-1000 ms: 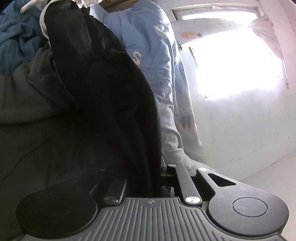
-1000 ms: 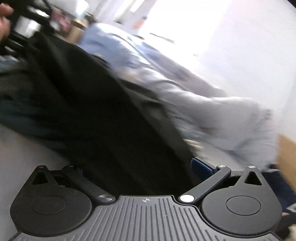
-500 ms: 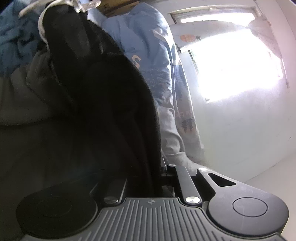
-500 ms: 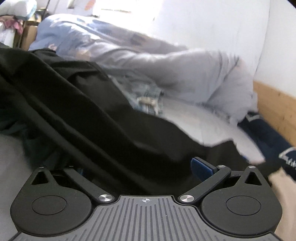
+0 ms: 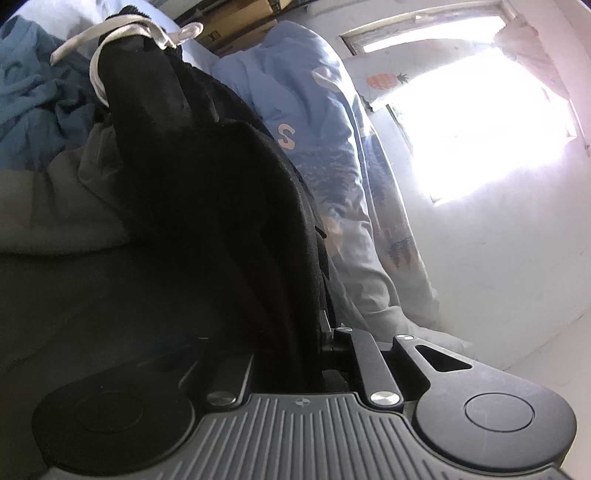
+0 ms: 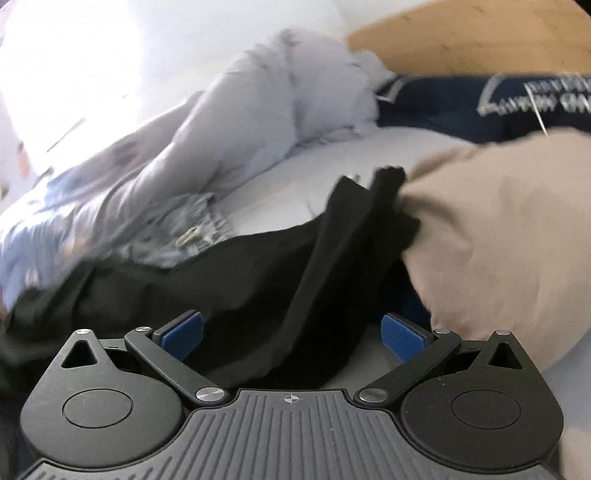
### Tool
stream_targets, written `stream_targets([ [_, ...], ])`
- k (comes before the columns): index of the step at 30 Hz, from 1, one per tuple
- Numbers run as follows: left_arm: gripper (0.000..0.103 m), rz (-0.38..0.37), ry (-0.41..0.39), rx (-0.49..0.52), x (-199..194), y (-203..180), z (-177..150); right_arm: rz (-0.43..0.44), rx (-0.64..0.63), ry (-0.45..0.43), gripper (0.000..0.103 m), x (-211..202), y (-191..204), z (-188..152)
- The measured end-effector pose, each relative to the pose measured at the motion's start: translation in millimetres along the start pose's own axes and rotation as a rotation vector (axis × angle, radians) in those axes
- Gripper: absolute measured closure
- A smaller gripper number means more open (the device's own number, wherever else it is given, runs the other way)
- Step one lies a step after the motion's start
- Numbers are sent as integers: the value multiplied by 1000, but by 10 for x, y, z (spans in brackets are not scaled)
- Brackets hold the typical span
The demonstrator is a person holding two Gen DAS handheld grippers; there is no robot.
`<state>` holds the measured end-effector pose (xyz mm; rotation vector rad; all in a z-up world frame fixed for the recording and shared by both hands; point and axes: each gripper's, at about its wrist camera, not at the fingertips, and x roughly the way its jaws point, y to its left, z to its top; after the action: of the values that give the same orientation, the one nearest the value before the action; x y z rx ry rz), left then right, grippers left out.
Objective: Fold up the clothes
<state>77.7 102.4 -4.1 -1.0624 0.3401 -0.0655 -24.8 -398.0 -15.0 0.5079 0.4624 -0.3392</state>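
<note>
A black garment with a white drawstring hangs in front of the left wrist camera. My left gripper is shut on its fabric, which hides the fingertips. In the right wrist view the same black garment lies crumpled on the bed. My right gripper stands open around it. Both blue pads are wide apart, with the cloth loose between them.
A beige garment lies just right of the right gripper, a navy printed one behind it. Pale grey clothing and a denim piece lie further back. A light blue sweatshirt, teal cloth and dark grey cloth surround the left gripper.
My right gripper has opened and let go of the black garment, while swinging right toward the beige garment. The left gripper keeps its hold; the drawstring now shows lower in its view.
</note>
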Motion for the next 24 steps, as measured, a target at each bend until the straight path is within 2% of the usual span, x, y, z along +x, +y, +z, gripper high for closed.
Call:
stream_targets([
  [4, 90, 4, -3, 5, -14, -2, -14, -83, 48, 13, 0, 318, -24, -7],
  [10, 90, 9, 0, 3, 17, 27, -8, -148, 85, -17, 0, 706, -27, 82],
  [13, 90, 12, 8, 7, 21, 44, 5, -167, 120, -43, 0, 739, -14, 82],
  [21, 89, 20, 30, 19, -2, 98, 37, -113, 131, -92, 0, 694, 166, 99],
  [24, 89, 20, 40, 24, -4, 115, 47, -119, 134, -92, 0, 730, 127, 131],
])
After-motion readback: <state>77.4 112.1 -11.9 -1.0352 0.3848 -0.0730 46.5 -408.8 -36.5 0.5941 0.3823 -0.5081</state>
